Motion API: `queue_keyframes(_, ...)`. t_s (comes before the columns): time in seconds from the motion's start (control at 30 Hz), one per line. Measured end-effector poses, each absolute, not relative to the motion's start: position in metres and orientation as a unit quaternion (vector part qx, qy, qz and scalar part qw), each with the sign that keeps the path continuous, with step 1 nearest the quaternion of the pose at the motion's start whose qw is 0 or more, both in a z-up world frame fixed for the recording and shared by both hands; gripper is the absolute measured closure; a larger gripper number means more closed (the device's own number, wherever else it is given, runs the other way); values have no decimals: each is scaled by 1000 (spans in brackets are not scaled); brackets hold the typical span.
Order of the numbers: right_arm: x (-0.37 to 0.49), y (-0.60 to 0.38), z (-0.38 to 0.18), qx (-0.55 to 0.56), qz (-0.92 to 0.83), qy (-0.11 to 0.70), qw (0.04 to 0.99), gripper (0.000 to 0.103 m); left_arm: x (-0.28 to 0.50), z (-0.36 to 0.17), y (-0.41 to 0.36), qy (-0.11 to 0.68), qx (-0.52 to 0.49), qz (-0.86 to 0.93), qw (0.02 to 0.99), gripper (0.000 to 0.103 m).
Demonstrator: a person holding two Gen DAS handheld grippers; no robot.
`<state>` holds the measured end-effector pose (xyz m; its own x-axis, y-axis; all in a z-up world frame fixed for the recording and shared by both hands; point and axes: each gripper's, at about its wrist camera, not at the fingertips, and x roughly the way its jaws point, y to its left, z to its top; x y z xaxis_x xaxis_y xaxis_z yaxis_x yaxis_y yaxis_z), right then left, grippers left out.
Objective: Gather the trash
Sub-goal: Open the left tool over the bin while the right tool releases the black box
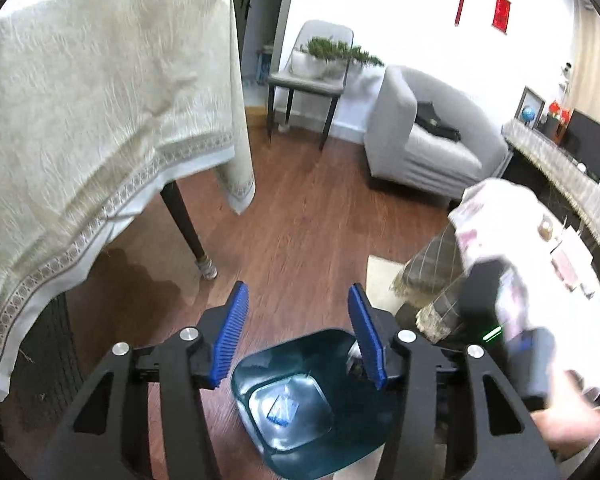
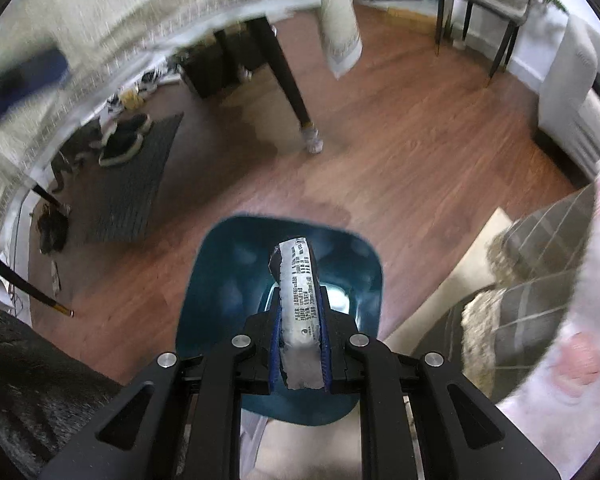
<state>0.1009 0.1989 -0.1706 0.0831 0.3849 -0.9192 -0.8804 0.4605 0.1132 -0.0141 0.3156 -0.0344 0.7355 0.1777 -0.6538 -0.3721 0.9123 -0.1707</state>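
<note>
Dropping stage, by the look of it: right gripper (image 2: 300, 312) clamped on a white printed wrapper (image 2: 298, 288), poised directly over the teal bin (image 2: 220, 280) on the wood floor (image 2: 400, 152). Next: parting the fingers squarely above the opening. Left gripper (image 1: 298, 332) spread apart, empty, above the bin. Only the left view reveals a blue scrap (image 1: 282, 410) on the bin's bottom.

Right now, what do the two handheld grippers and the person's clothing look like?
Both the left gripper and the right gripper have black angular linkage arms with triangular cut-outs, round silver pivot bolts and ribbed blue finger pads. The person's sleeve is white fabric with a pink pattern.
</note>
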Motion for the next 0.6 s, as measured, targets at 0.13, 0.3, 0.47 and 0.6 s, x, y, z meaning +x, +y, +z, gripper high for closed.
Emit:
queue_keyframes(0.13,97,199,-195,-271,446,514,681,62,-15,-20,315,315,-154,142,926,49)
queue_keyframes(0.3,85,198,-196,-297,448,499,680,50,-14,-7,312,301,-160,138,930,49)
queue_keyframes(0.47,82,189,-187,-294,456,490,682,50,-14,10,306,279,-163,134,937,49)
queue_keyframes(0.6,83,182,-165,-278,469,471,694,50,-12,18,297,272,-151,134,941,48)
